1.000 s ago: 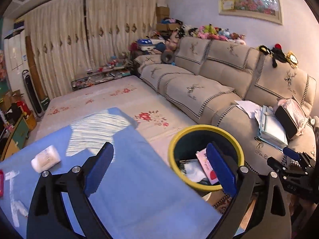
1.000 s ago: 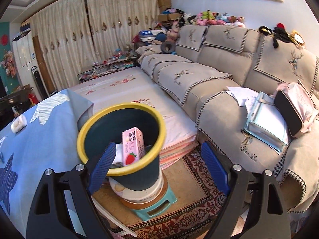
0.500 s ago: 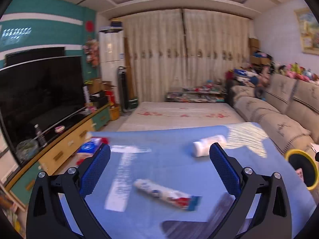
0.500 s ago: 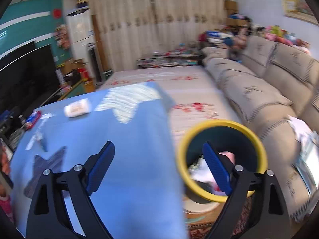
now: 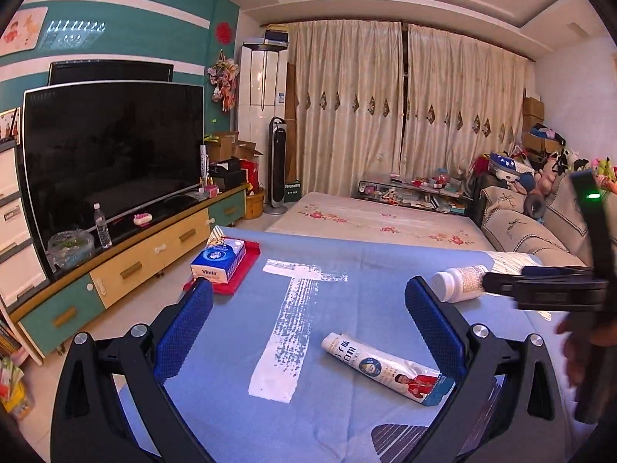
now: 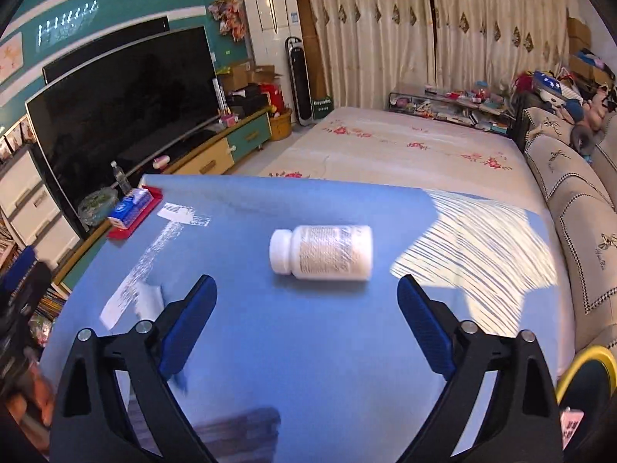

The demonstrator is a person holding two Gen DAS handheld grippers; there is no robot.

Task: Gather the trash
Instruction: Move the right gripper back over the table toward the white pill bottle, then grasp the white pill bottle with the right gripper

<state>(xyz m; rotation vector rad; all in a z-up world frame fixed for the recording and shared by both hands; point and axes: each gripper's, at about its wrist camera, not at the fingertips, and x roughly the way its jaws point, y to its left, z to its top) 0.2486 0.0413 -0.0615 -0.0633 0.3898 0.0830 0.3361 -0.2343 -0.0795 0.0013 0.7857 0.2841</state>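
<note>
A white pill bottle (image 6: 324, 252) lies on its side on the blue-clothed table (image 6: 308, 200). My right gripper (image 6: 306, 293) hovers just short of it, its jaws opening with nothing between them. In the left wrist view the same bottle (image 5: 462, 281) lies at the right, with the right gripper (image 5: 497, 282) reaching in beside it. A squeezed toothpaste tube (image 5: 385, 370) lies on the cloth just inside the right finger of my open, empty left gripper (image 5: 308, 301). The yellow-rimmed bin (image 6: 582, 366) shows at the table's near right corner.
A blue tissue box (image 5: 218, 258) sits on a red tray (image 5: 246, 266) at the table's far left corner. White tape forms a T (image 5: 289, 328) on the cloth. A TV cabinet (image 5: 135, 266) lines the left wall, with a mattress (image 5: 385, 220) beyond and a sofa (image 6: 578, 208) at the right.
Both views have swung left from the sofa and bin to the table. The bottle now lies ahead of the right gripper, the tube ahead of the left. The right jaws have widened.
</note>
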